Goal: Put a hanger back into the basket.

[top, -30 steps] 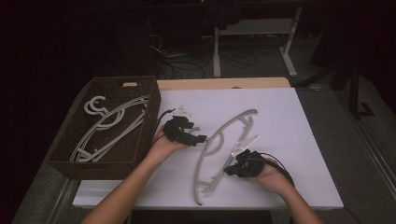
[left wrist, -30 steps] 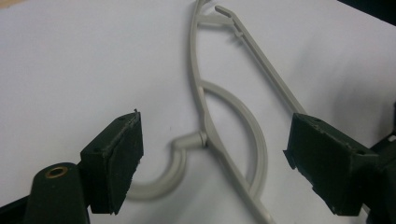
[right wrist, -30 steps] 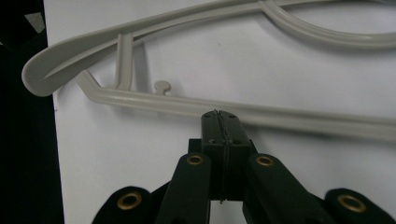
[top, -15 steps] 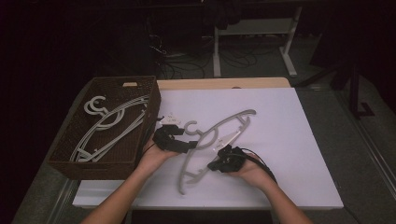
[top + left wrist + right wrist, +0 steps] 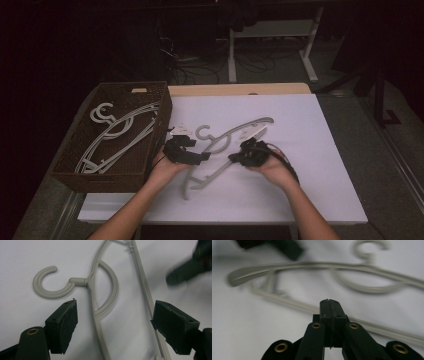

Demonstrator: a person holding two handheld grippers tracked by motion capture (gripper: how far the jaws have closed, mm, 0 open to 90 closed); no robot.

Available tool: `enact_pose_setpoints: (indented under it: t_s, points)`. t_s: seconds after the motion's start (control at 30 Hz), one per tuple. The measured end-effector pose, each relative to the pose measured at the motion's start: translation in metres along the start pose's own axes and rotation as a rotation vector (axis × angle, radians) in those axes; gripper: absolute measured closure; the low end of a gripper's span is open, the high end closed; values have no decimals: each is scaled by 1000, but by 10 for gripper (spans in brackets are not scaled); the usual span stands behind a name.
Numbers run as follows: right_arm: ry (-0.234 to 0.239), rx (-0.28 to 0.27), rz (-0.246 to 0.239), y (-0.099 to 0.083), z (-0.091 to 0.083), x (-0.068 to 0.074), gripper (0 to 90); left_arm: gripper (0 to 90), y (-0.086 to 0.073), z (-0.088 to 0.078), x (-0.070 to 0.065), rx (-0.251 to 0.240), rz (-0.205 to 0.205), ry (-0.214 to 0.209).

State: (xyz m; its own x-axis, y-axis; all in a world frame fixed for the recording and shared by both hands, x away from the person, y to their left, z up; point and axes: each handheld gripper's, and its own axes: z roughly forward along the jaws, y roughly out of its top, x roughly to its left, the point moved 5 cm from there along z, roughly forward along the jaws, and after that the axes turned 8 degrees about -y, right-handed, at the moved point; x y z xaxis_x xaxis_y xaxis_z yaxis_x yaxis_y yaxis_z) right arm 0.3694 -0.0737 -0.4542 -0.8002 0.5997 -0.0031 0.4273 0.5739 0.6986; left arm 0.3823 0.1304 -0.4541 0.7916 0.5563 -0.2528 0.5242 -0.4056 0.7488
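A grey plastic hanger [image 5: 225, 145] lies flat on the white table top [image 5: 310, 165], its hook [image 5: 202, 132] pointing toward the far side. My left gripper [image 5: 197, 156] hovers over the hanger's neck, open. In the left gripper view the pads [image 5: 62, 325] stand wide apart on either side of the hanger [image 5: 96, 315] without touching it. My right gripper [image 5: 236, 158] is shut. In the right gripper view its closed tip [image 5: 331, 311] has nothing between the pads and sits just in front of the hanger's straight bar [image 5: 287, 302].
A dark wicker basket [image 5: 100, 177] stands at the left edge of the table and holds several more grey hangers [image 5: 117, 132]. Bare wooden table edge [image 5: 240, 89] shows at the back. Cables and a stand's legs lie on the dark floor beyond.
The hanger's near end has swung left and its hook has come into sight. The right hand has moved left and farther up the table; the left hand has shifted slightly.
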Motion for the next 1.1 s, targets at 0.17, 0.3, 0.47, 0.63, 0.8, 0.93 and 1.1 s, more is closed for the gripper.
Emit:
enact_pose_setpoints:
  t_s: [0.17, 0.3, 0.47, 0.63, 0.8, 0.93, 1.1]
  points:
    - [-126, -21, 97, -1, -9, -53, 887, 206, -2, 2, 1, 2, -5, 2]
    - [-181, -3, 158, -10, -2, -75, 888, 206, -2, 2, 2, 1, -5, 3]
    - [-207, 9, 177, -19, 7, -81, 888, 206, -4, 3, 2, 6, -5, 4]
    - [-248, 9, 186, -25, 12, -86, 888, 207, -4, 3, 3, 9, -7, 5]
    - [-258, -7, 186, -24, 14, -86, 888, 209, -5, 5, 3, 13, -9, 3]
    - [-260, 1, 183, -25, 17, -86, 888, 209, -5, 5, 3, 14, -9, 1]
    - [-262, 9, 177, -26, 19, -85, 889, 209, -5, 5, 3, 17, -9, 3]
